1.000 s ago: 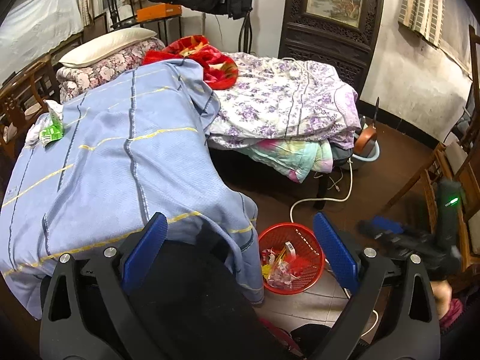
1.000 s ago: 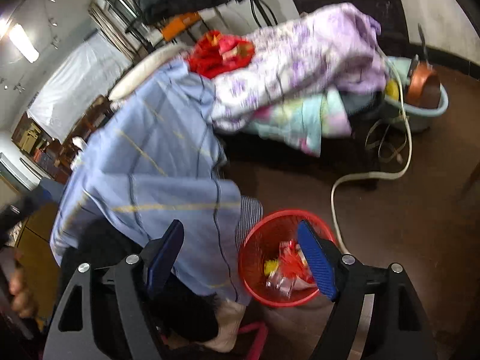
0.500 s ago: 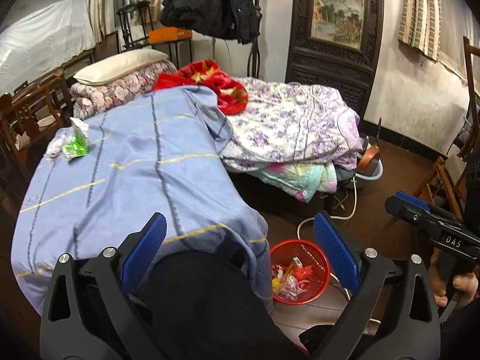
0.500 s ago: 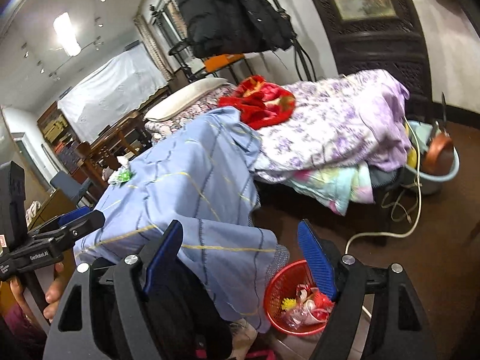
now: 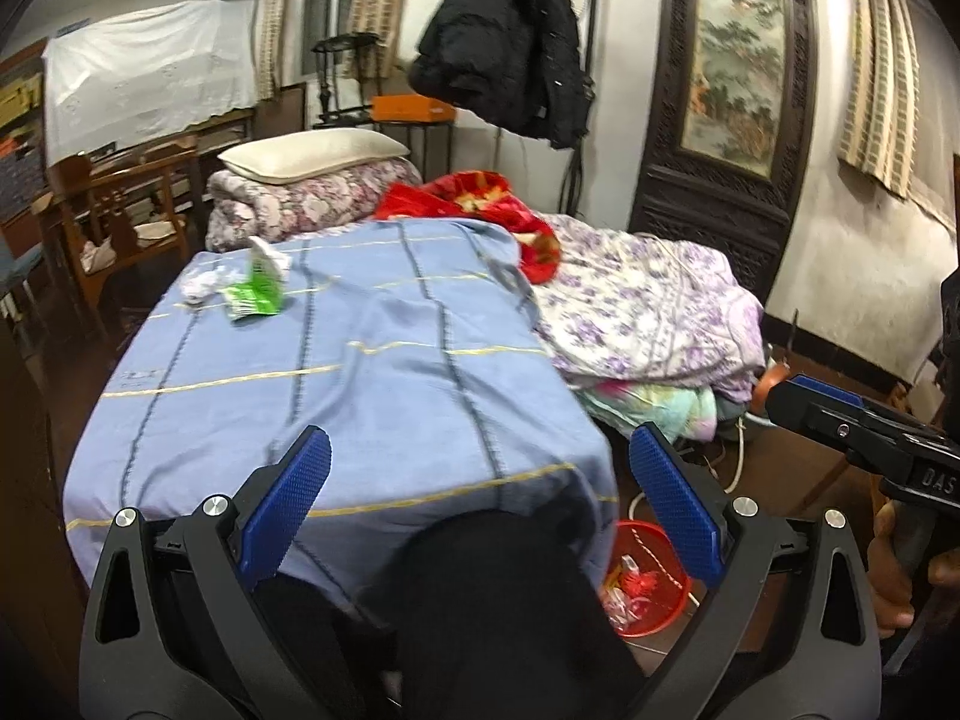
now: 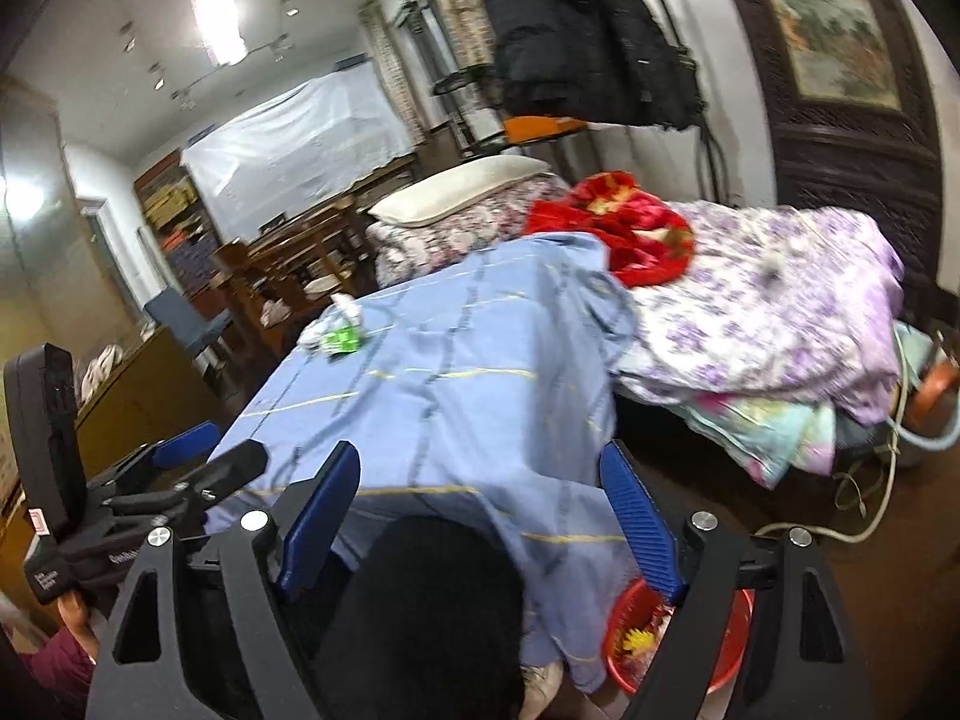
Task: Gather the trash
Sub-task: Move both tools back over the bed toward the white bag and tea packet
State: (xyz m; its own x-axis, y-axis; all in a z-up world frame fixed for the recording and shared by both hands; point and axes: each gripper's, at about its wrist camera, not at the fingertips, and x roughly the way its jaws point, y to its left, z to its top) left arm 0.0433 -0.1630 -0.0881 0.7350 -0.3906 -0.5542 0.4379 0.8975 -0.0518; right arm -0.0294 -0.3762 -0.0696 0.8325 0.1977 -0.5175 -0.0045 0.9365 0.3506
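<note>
Red basket (image 5: 645, 579) on the floor already holds wrappers. Green wrapper (image 5: 255, 295) and crumpled tissue (image 5: 201, 285) lie uncollected on the blue bed cover (image 5: 336, 384). My left gripper (image 5: 480, 504) has its jaws spread, empty; the right gripper (image 6: 480, 516) jaws are opening, nothing between them.

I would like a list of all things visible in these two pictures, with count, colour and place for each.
blue cloth: one, light blue with yellow and dark lines, draped over the near surface
green wrapper: one, green and white, on the blue cloth's far left part
crumpled paper: one, white, just left of the green wrapper
red basket: one, red, on the floor at the cloth's right corner, trash inside
floral quilt: one, purple and white, right of the blue cloth
red blanket: one, red, behind the cloth
pillow: one, cream, on folded bedding
black jacket: one, hanging by the wall
left gripper: blue pads, open, empty
right gripper: blue pads, jaws opening, empty
</note>
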